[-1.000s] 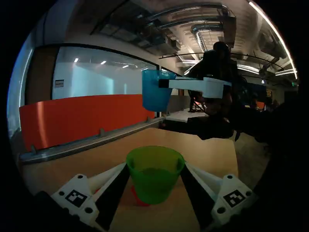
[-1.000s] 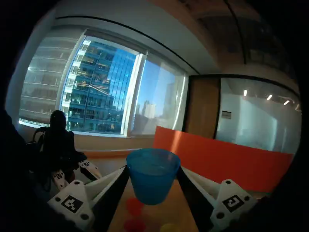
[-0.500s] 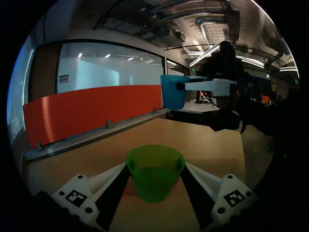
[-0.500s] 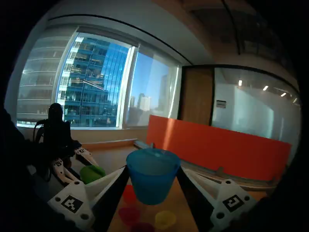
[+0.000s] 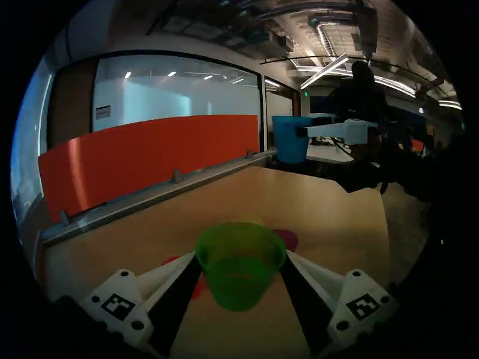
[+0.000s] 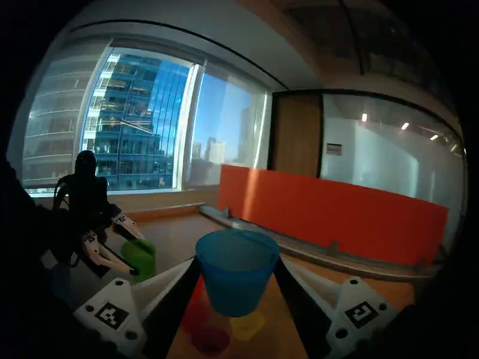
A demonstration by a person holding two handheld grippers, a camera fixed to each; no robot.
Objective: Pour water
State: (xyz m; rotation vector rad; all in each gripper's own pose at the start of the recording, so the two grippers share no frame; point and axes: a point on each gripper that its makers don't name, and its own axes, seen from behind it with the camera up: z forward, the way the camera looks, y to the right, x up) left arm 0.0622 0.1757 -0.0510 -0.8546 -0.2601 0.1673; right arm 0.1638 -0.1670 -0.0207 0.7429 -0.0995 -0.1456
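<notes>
A translucent green cup [image 5: 240, 266] stands upright between my left gripper's [image 5: 240, 269] white fingers, and both press on its sides. Its lower part looks darker. I cannot tell whether that is water. Farther off at the upper right, my right gripper [image 5: 302, 130] holds a blue cup [image 5: 290, 140] upright above the table's far end. In the right gripper view the blue cup [image 6: 237, 280] is clamped between that gripper's [image 6: 237, 284] fingers. At the left of that view the left gripper [image 6: 133, 258] carries the green cup [image 6: 141, 254], held by a dark figure's hand.
A wooden table [image 5: 323, 209] lies below both cups. Small yellow [image 6: 246, 326] and red [image 6: 209, 341] cups sit on it under the blue cup. An orange partition [image 5: 143, 149] with a metal rail runs along the far edge, with large windows [image 6: 138, 137] beyond.
The right gripper with the blue cup has drawn away from the green cup, lower and to the right in the left gripper view. The green cup and the small coloured cups have come into sight.
</notes>
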